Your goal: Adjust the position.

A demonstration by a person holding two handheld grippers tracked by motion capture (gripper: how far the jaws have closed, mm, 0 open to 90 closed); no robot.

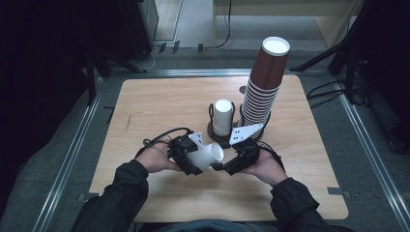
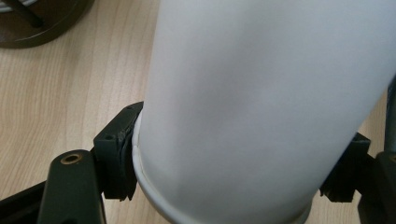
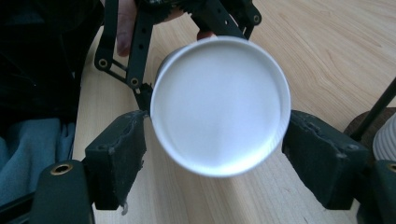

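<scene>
White paper cup (image 1: 208,155), lying on its side in the air just above the wooden table (image 1: 300,145), bridges the two hand-held grippers near the table's front edge. Left gripper (image 1: 189,157) comes in from the person's left, its hand (image 1: 157,158) cupped round the body with the forearm angled inward from the bottom corner; in the left gripper view its two black jaws sit pressed against opposite sides of the cup (image 2: 261,107) close to the rolled rim, clamped on it. Right gripper (image 1: 231,163) faces it from the other side, held low in the right hand (image 1: 267,166), with its grey three-cornered plate uppermost. In the right gripper view the cup's flat round end (image 3: 219,105) fills the gap between the padded jaws: the left pad stands at the rim's edge, the right pad just beside it, and whether either presses on the cup cannot be told; they appear slack rather than squeezing. Beyond the cup in that view, the linkage of the left gripper (image 3: 140,51) and fingertips (image 3: 123,32) of the left hand are visible. Both sleeves are dark, elbows drawn apart, wrists converging. Behind the hands, at mid-table, a dark round holder (image 1: 212,131) carries an upright white cup (image 1: 223,116), and beside it rises a tall stack of brown cups (image 1: 263,82), leaning slightly.
</scene>
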